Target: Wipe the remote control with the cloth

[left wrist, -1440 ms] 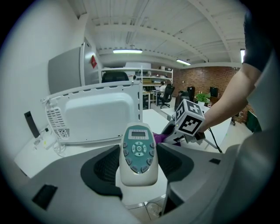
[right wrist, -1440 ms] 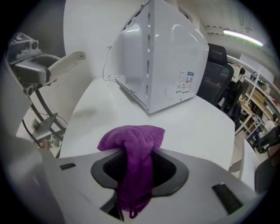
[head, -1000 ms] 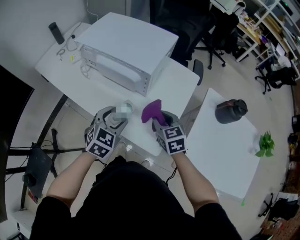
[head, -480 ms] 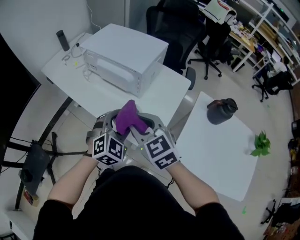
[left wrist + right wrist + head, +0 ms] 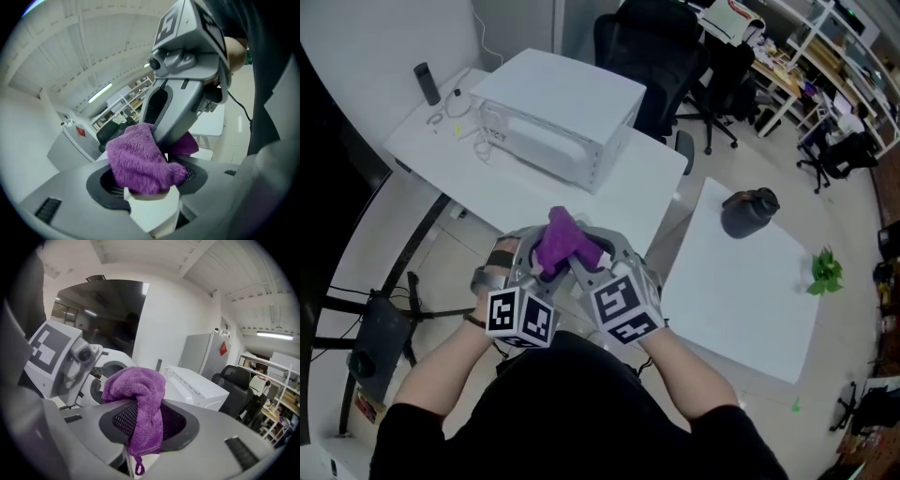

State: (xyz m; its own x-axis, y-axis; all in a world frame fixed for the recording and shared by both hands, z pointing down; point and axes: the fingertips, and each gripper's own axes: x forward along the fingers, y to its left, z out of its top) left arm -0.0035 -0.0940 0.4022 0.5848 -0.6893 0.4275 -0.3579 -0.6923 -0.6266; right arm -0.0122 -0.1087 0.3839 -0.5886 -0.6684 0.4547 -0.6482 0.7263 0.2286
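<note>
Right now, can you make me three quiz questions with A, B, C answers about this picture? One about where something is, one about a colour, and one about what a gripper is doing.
1. Where is the green plant?
A. On top of the big white box
B. On the white table at the right
C. Between the two grippers

2. What colour is the cloth?
A. Yellow
B. Green
C. Purple

3. What is the right gripper doing?
A. Its jaws are shut on the cloth
B. It is wide open with nothing in it
C. It is lying on a table

Answers:
1. B: the green plant sits near the far right edge of the white table in the head view.
2. C: the cloth is fluffy and purple in every view.
3. A: in the right gripper view, the right gripper pinches the cloth, which bunches above the jaws and hangs below them.
</note>
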